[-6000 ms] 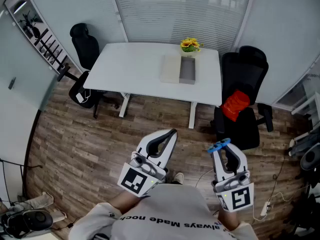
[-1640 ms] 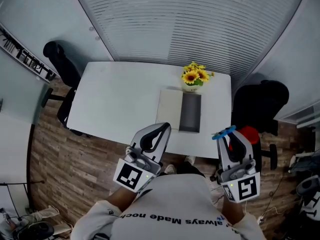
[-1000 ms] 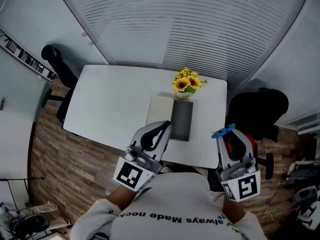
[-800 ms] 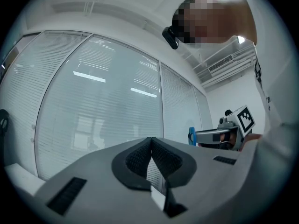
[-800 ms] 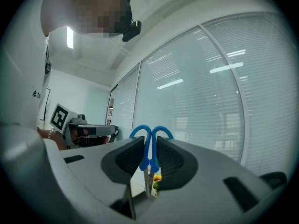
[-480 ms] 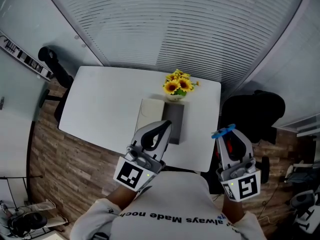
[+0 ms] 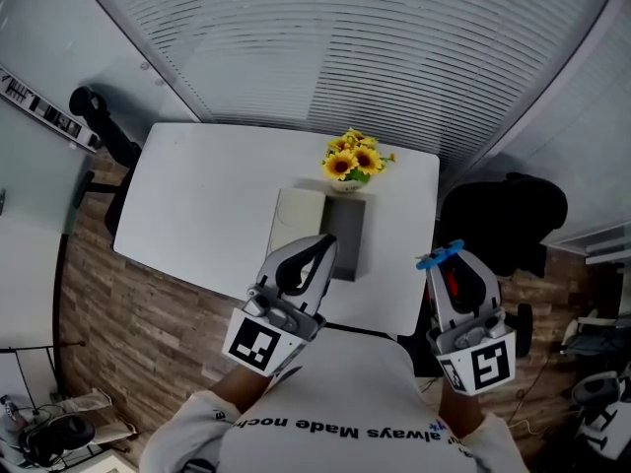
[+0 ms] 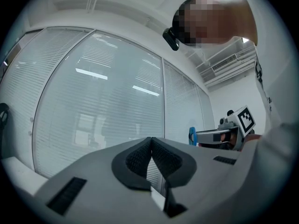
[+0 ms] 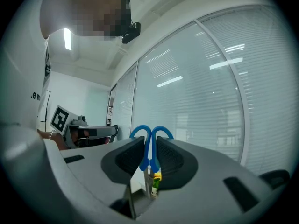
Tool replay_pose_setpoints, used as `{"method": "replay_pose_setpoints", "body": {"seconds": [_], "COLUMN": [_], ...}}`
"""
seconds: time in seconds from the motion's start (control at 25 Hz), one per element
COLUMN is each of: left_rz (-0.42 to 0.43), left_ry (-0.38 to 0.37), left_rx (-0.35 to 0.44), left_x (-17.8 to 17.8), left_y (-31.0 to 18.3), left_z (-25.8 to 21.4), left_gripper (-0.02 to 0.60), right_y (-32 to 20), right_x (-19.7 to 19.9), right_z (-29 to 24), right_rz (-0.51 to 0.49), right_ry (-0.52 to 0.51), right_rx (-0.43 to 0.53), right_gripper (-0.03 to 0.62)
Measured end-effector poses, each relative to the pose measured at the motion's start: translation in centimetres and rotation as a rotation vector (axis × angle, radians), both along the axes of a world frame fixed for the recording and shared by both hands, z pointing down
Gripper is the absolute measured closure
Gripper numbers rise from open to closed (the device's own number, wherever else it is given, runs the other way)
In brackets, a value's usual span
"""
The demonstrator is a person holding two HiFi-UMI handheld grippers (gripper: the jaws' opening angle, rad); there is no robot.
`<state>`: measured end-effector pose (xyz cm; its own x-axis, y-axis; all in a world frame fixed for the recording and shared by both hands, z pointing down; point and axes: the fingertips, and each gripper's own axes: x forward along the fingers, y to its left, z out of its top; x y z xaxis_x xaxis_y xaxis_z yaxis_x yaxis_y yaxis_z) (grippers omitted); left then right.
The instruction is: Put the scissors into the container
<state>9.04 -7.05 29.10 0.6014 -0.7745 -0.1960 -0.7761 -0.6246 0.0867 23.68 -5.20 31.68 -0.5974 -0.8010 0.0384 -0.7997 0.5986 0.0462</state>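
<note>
Blue-handled scissors are clamped between the jaws of my right gripper; their blue loops stick out past the tip of that gripper, which hangs off the table's right front corner. A dark grey open container lies on the white table, with a pale flat lid beside it on the left. My left gripper is shut on nothing and hovers over the table's front edge, just before the container. In the left gripper view the jaws meet, with nothing between them.
A pot of yellow sunflowers stands behind the container. A black office chair is to the right of the table, another at its left end. Blinds and glass walls close the far side. Wood floor lies below.
Over six seconds the table has come from far ahead to just under the grippers. In the last half second the view barely shifted; both grippers keep their pose and grip.
</note>
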Motion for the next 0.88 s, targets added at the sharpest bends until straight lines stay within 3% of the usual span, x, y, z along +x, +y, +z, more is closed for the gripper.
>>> {"method": "replay_pose_setpoints", "body": {"seconds": [0.6,0.88], "left_rz": [0.058,0.087], "left_ry": [-0.003,0.005], "left_rx": [-0.012,-0.015], "left_x": [-7.9,-9.5], "left_y": [-3.4,-4.3], "left_z": [0.7,1.2], "left_gripper": [0.562,0.561], "right_y": [-2.4,-3.3], "right_x": [-8.6,-10.3], "right_z": [-0.6,0.0], "right_rz": [0.034,0.065], "right_ry": [0.007,0.031], "right_rx": [0.006,-0.004], "right_gripper": [0.503,0.503]}}
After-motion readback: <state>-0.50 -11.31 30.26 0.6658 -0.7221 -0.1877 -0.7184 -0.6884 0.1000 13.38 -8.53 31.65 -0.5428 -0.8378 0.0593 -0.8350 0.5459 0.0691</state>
